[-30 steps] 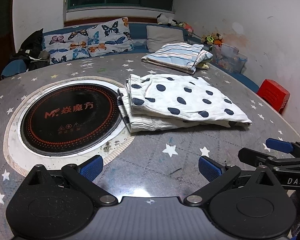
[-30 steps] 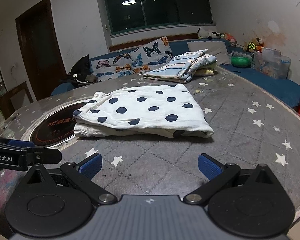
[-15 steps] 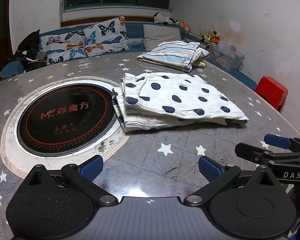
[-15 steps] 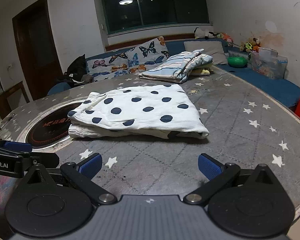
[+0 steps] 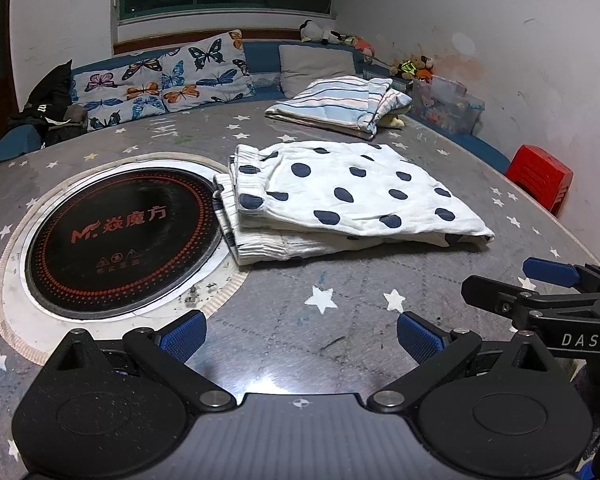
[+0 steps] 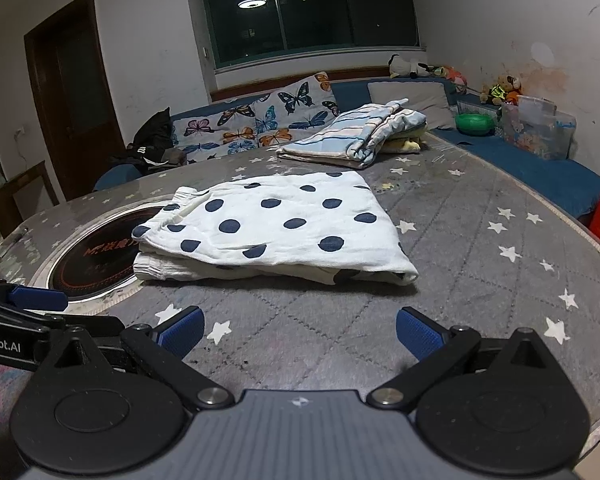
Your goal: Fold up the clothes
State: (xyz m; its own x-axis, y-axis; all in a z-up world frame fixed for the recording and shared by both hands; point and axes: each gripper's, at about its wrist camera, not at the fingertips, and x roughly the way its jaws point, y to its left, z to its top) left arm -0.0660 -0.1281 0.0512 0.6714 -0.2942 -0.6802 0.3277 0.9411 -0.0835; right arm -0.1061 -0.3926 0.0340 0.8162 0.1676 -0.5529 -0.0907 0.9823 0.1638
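The polka-dot garment (image 5: 352, 196) lies folded on the grey star-pattern table (image 5: 340, 320), with its waistband end just at the rim of the round induction cooktop (image 5: 120, 236) that is set into the table. It looks like a flat packet of several layers, the dotted layer on top and a striped edge visible below. Nothing holds it. The left gripper (image 5: 298, 332) and the right gripper (image 6: 298, 330) are both at the near side of the table, well apart from the cloth, and each one has its blue pads spread wide with nothing between them.

Compared with one second ago, the garment keeps the same shape and place, but in both wrist views it now appears a little farther away, so the two grippers seem to have moved back from it. This suggests that the folding of this piece is finished and that the hands are retreating.

Behind it, nearer the far edge of the table, a striped folded garment (image 6: 352, 136) rests on something yellow. Probably this one was also done already.
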